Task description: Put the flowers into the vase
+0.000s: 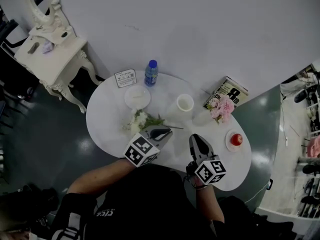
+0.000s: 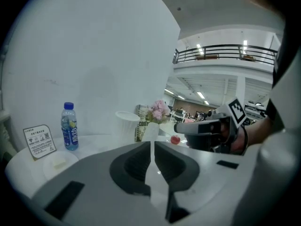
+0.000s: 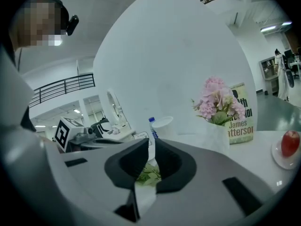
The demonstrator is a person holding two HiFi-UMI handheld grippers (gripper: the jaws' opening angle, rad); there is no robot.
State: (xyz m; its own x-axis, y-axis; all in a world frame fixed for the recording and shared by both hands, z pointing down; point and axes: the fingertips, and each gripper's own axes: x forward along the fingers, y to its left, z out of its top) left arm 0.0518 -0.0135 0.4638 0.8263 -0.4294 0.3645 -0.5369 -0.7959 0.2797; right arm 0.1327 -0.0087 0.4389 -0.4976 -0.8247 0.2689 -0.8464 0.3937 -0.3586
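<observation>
Table (image 1: pixel 107 119): white, smooth, faint sheen. Floor (image 1: pixel 50 134): dark, glossy, mirrors lights. Bottle (image 1: pixel 151 74): clear bluish plastic. Book (image 1: pixel 232 90): glossy paper cover. Apple (image 1: pixel 236 139): shiny red skin. Vase (image 3: pixel 217 136): white, matt.

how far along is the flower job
Done: pink flowers stand in a vase. In hand: nothing; the left gripper and right gripper are shut and empty. Left: white flowers lie on the table, not yet in a vase.

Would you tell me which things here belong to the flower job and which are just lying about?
Job: white flowers, vase with pink flowers.
Lying about: bottle, card, dish, cup, book, apple.
</observation>
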